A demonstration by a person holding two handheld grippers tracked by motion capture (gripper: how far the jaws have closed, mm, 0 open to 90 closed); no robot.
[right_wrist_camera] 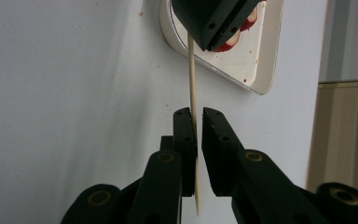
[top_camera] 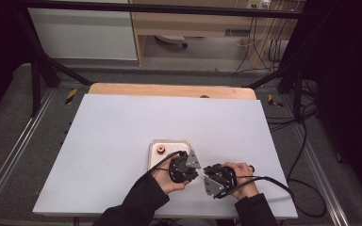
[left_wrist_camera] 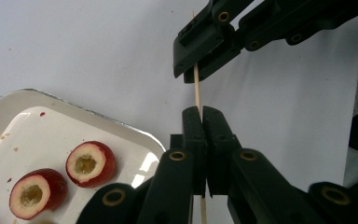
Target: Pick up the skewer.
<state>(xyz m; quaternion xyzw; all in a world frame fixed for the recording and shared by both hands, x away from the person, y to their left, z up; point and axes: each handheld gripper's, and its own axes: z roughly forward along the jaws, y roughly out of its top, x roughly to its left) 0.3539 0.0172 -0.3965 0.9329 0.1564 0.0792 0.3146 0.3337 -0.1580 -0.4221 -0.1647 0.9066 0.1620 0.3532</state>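
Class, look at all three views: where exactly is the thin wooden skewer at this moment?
The wooden skewer spans the gap between the left gripper and the right gripper, both shut on it, just above the white table beside the tray.

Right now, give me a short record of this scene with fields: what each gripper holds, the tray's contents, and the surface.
left gripper: shut on the skewer
right gripper: shut on the same skewer, farther along it
skewer: thin wooden stick, spanning between the two grippers above the table
tray: white, metal-rimmed, lying flat beside the grippers
fruit: two red, cored pieces with pale cut faces, lying on the tray, not on the skewer
table: white board, otherwise bare around the tray
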